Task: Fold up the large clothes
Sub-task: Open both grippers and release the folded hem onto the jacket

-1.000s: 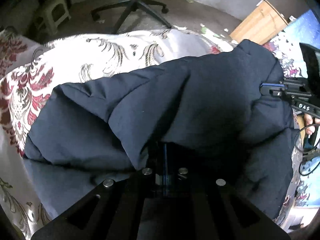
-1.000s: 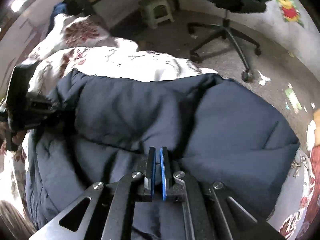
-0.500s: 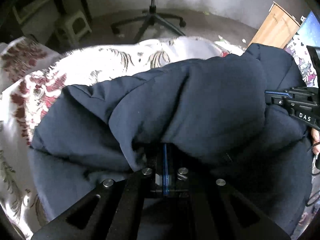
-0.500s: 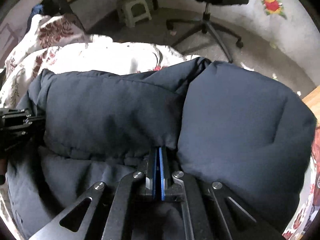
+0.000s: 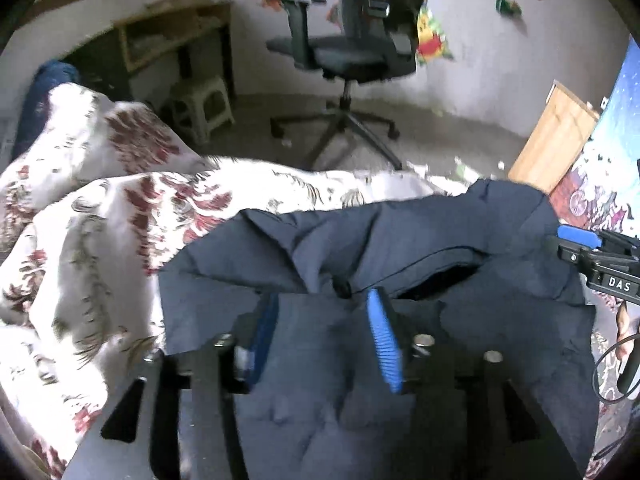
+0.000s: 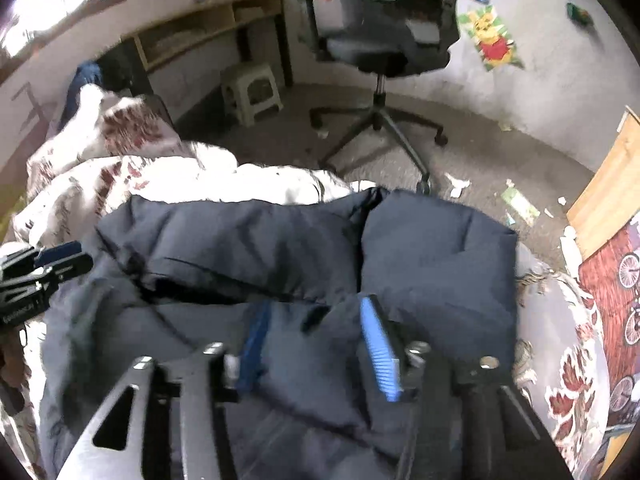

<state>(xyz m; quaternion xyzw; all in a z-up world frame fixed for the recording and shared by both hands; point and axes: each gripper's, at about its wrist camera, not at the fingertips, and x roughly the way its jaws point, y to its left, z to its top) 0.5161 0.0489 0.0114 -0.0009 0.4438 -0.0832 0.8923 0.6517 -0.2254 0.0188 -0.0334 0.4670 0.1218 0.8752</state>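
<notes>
Blue ribbed pads stand wide apart on both tools, with nothing pinched between them. The left gripper (image 5: pixel 322 332) hovers just above the navy padded jacket (image 5: pixel 400 248), and the right gripper (image 6: pixel 316 344) does the same a little farther along it, each with its jaws spread over the puffy cloth.

That jacket lies folded over on a floral bedspread (image 5: pixel 80 220), its far half doubled toward the near hem, so a soft rolled edge runs across in front of both tools. I would judge it light for its bulk, thick and springy, with a smooth shell that may slide in a shallow bite. A fold will likely puff back open unless pressed flat. The best hold looks like a deep bite on a seamed edge or corner, both layers together, rather than on the quilted middle.

From the left view the other tool's body shows the letters "DAS" (image 5: pixel 619 284). Beyond the bed stand an office chair (image 6: pixel 384 40) and a plastic stool (image 6: pixel 252 90). A Winnie-the-Pooh sticker (image 6: pixel 490 38) is on the wall; no writing on it is legible.
</notes>
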